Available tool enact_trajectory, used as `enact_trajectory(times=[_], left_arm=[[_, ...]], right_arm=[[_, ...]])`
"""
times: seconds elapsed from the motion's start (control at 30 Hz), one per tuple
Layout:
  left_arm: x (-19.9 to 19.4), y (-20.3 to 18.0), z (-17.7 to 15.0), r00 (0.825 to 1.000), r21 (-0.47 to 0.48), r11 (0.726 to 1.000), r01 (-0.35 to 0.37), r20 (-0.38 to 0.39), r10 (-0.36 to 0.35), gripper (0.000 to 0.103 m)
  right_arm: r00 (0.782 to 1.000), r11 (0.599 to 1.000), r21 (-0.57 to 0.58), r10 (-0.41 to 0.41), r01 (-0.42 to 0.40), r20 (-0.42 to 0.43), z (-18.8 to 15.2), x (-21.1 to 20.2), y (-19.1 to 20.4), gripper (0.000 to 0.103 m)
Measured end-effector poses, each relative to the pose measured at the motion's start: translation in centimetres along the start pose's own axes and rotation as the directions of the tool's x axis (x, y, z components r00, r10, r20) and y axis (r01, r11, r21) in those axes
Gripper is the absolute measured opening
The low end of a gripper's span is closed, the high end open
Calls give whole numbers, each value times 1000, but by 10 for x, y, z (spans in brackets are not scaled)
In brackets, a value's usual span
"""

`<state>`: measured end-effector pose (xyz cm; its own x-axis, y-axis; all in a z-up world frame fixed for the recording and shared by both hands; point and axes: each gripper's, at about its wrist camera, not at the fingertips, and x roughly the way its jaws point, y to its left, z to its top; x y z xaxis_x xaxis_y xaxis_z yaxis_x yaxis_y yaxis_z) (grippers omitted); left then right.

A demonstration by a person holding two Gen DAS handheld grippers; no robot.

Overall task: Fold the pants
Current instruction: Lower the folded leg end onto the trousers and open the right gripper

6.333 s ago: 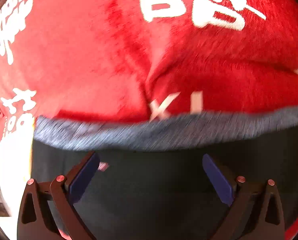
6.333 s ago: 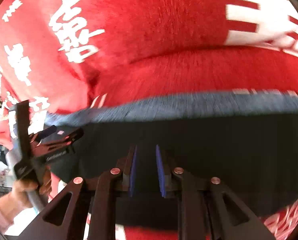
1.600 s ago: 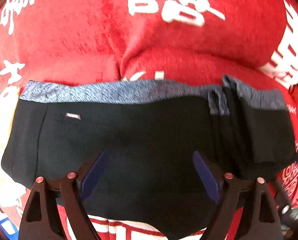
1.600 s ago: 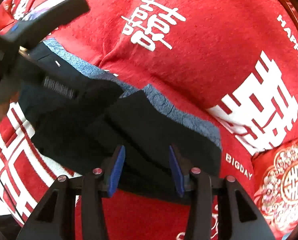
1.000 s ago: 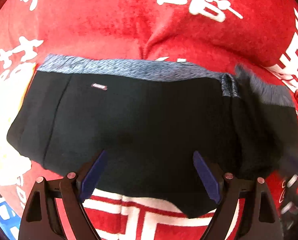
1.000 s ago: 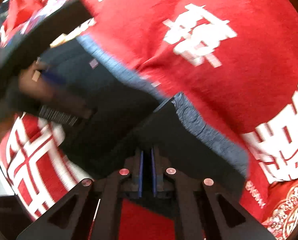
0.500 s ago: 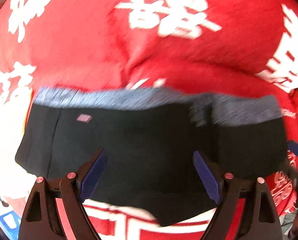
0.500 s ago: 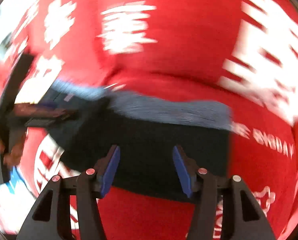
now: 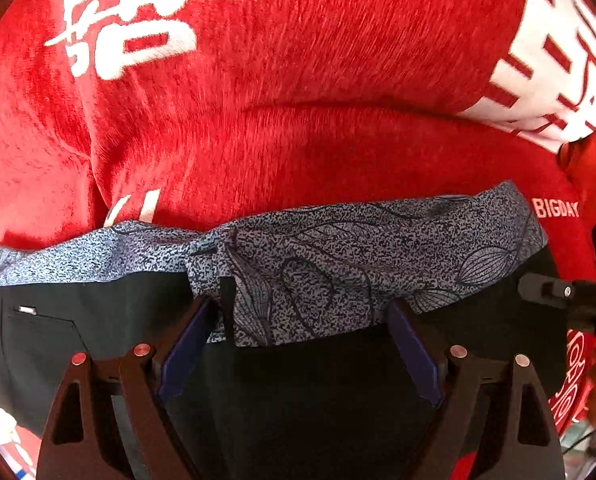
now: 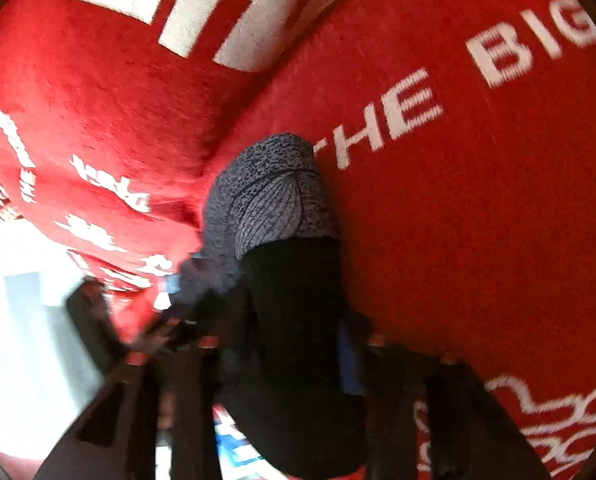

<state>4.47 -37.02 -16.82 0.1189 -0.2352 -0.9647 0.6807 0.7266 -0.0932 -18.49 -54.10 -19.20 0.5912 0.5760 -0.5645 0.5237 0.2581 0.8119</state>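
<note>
1. Below the left wrist camera, the black pants (image 9: 306, 392) are lying on a red blanket (image 9: 298, 112) with white lettering, and their speckled grey waistband (image 9: 338, 264) is running across the middle of the view.
2. One end of the waistband is lying doubled over the other, so the garment appears to be already folded across its width, probably to make a narrower bundle.
3. The left gripper (image 9: 298, 344) is hovering steeply over the overlap with its jaws standing wide apart; the blue pads (image 9: 186, 344) are framing the folded band without pressing it, seemingly ready to pin or take that edge.
4. At the right edge of this view, part of the other tool (image 9: 566, 292) is reaching in near the pants' side.
5. Along the right wrist view, which is blurred, the pants (image 10: 298, 340) are running lengthwise away from the camera, with the grey waistband (image 10: 270, 196) at the far end against the red blanket (image 10: 478, 220).
6. The right gripper (image 10: 294, 352) is closing its jaws, and dark fabric is sitting between them; whether the pads are already pressing it I cannot tell, though taking the side edge would suit another fold.
</note>
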Motion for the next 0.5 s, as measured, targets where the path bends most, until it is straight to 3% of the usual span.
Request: enact_trajectory(times=[0.13,0.2,0.23,0.27,0.3,0.4,0.5], left_arm=[[0,5,-13,998,-51,999,11,-66,-14,92],[4,10,-19,998,-87,996,7,-68,-13,97],[5,12,-21,998,-105,994,15,-60,-21,98],[5,10,-22,999,-96,995,10,-49,-14,99],[5,7,-22,999,-84,996,-7,-46,3,99],[-4,5,-28,998,-79,996,-50,-47,46,100],[-19,17,-39,994,-116,989,-97,-65,90,100]], right_arm=[[1000,992,-123,1,-4,-30,-15,-17,33,22],[994,981,-169,-106,100,-29,-17,-12,37,24],[980,960,-204,-199,191,-18,-18,-7,37,27],[955,927,-241,-296,289,8,-18,1,38,36],[939,906,-255,-342,339,33,-18,5,39,39],[902,863,-265,-419,431,103,-28,3,55,51],[858,805,-299,-490,512,151,-52,-9,70,54]])
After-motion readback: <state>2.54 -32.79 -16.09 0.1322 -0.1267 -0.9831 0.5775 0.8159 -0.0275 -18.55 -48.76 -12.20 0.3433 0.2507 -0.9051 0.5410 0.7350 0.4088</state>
